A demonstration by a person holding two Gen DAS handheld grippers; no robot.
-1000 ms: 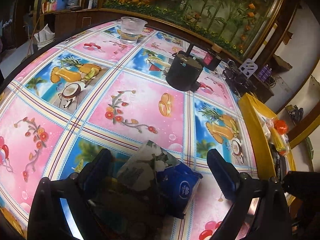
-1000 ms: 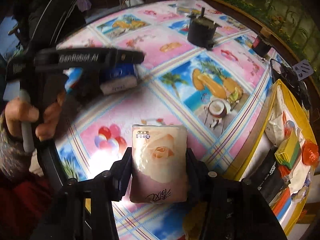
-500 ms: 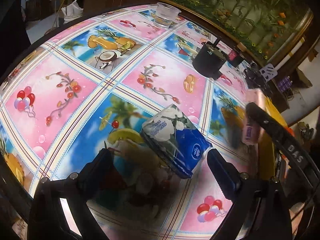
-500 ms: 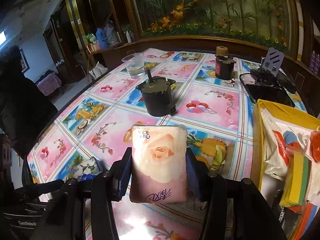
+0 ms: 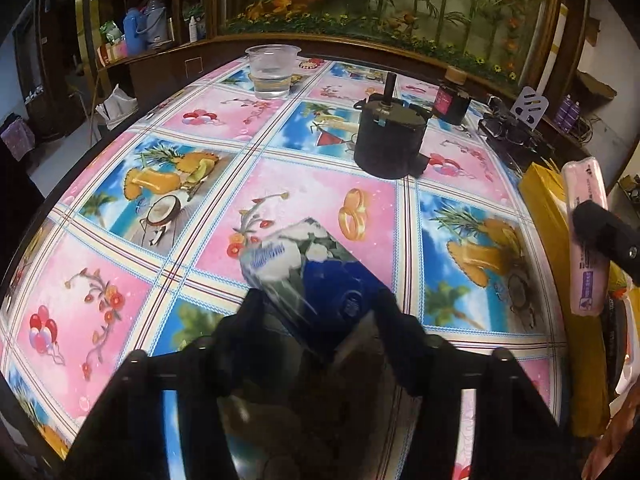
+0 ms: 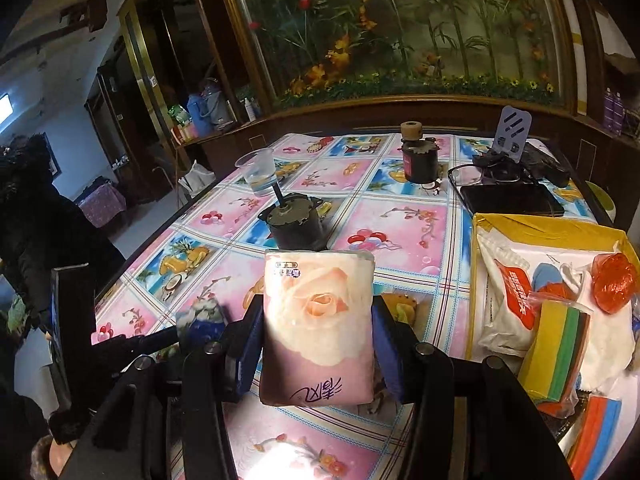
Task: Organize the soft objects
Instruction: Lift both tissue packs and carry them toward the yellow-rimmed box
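Note:
A blue tissue pack with white flowers lies on the patterned tablecloth. My left gripper is around its near end; the jaws are closing and both fingers touch its sides. The right wrist view catches that pack low at the left. My right gripper is shut on a pink rose-printed tissue pack, held upright above the table. In the left wrist view this pink pack hangs at the right edge, over a yellow box.
The yellow box at the right holds a white bag, coloured sponges and an orange bundle. A black motor, a water cup, a smaller motor and a black case stand farther back.
My left jaws have closed in from wide open onto the blue pack. My right gripper has swung and risen with the pink pack, and now faces along the table beside the yellow box.

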